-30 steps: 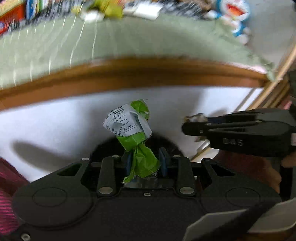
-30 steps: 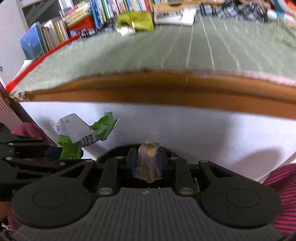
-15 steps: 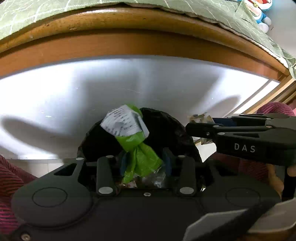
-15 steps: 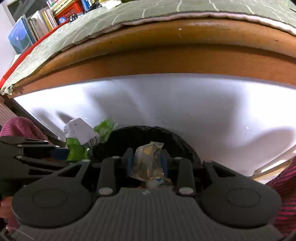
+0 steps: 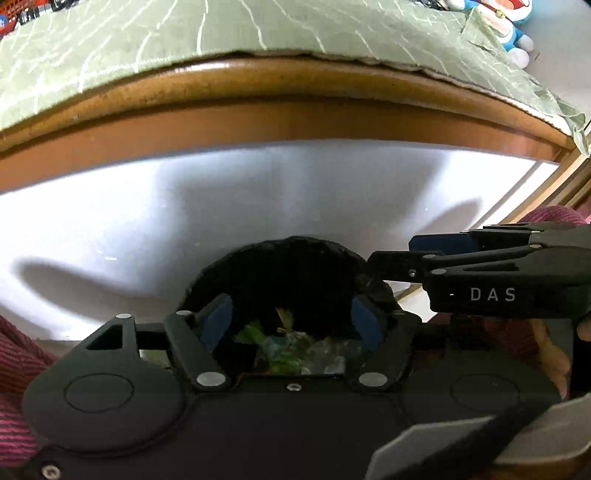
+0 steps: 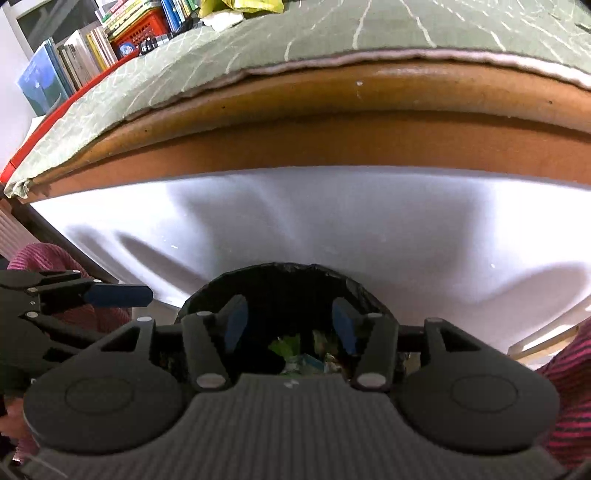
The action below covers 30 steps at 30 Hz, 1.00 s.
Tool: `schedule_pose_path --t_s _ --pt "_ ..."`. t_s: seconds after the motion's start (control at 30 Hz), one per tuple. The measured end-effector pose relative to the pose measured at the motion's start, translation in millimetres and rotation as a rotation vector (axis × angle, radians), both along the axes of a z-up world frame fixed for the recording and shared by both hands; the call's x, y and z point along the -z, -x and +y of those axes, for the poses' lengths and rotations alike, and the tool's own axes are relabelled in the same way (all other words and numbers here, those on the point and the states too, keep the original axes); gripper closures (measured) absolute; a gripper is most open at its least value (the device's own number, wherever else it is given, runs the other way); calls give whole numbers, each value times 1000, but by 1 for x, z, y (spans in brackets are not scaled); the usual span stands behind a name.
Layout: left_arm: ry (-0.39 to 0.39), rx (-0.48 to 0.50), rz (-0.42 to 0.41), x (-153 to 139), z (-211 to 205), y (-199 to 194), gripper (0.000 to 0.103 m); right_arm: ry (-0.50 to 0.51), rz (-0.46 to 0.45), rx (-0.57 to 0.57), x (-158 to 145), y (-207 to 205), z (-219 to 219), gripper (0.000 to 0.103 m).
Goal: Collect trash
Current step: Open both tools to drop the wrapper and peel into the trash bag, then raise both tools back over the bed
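With both wrappers gone from between my pads, this drop looks done.
Change: a second ago my left tongs (image 5: 291, 317) pinched a green-and-white wrapper and my right tongs (image 6: 290, 325) a brownish one; now neither is between the pads.
Trash: crumpled wrappers (image 5: 291, 350), green and clear, lie down inside the black-lined bin (image 5: 288, 254), just under both tongs; I cannot pick out which pieces are the two I let go.
Left tongs: jaws have just been opening and stand wide apart, blue pads (image 5: 218, 321) bare, gripping nothing, poised over the bin mouth.
Right tongs: also just opened, released, pads (image 6: 341, 325) clear of everything, hanging over the same bin from the other side.
Meaning: I judge these two pieces collected; both tongs are free for more.
Left to do: a yellow-green wrapper (image 6: 243, 5) still sits far back on the green-clothed desk (image 6: 332, 33), near the books (image 6: 66, 66).
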<state>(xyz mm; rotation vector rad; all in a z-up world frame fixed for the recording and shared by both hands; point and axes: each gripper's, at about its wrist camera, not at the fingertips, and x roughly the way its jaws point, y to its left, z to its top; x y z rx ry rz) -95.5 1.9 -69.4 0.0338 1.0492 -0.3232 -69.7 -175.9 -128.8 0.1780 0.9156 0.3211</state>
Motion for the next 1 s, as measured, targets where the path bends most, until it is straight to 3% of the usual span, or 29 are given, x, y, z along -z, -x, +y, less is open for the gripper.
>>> schedule_pose_path --t_s 0.27,0.53,1.0 --pt "26 27 -88 -36 6 10 32 -29 -85 -29 -39 9 -2 36" --pt "68 35 -241 -92 19 10 25 -35 -271 -55 -104 19 -7 27" --pt "28 -59 -352 -118 10 -37 23 52 -341 40 -125 -9 -9 23"
